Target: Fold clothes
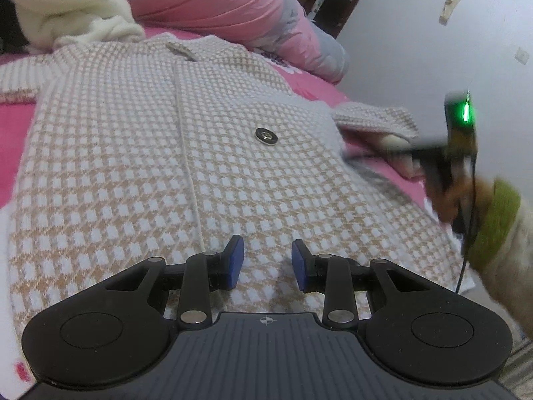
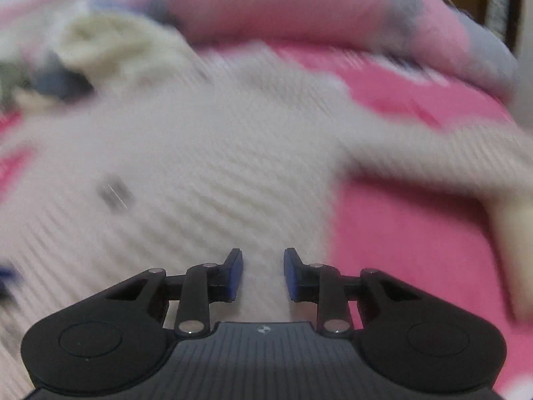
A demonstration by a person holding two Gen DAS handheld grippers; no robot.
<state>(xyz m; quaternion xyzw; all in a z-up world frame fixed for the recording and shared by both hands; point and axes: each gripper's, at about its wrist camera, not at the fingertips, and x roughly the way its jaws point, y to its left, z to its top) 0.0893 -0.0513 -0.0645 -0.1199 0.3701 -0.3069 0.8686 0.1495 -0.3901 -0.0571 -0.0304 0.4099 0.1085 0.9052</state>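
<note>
Cardigan (image 1: 140,153) is spread flat on bed (image 1: 13,133); sleeve (image 1: 376,116) lies nearest right claw (image 2: 263,275). Left claw (image 1: 267,263) and right claw are parted, empty.

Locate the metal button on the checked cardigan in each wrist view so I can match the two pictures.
Left wrist: the metal button sits just right of centre on the checked cardigan, beyond the fingertips.
Right wrist: a blurred dark smear at left of centre, probably the same button.
Shared landmark: the pink quilt bunched along the top of both pictures.
</note>
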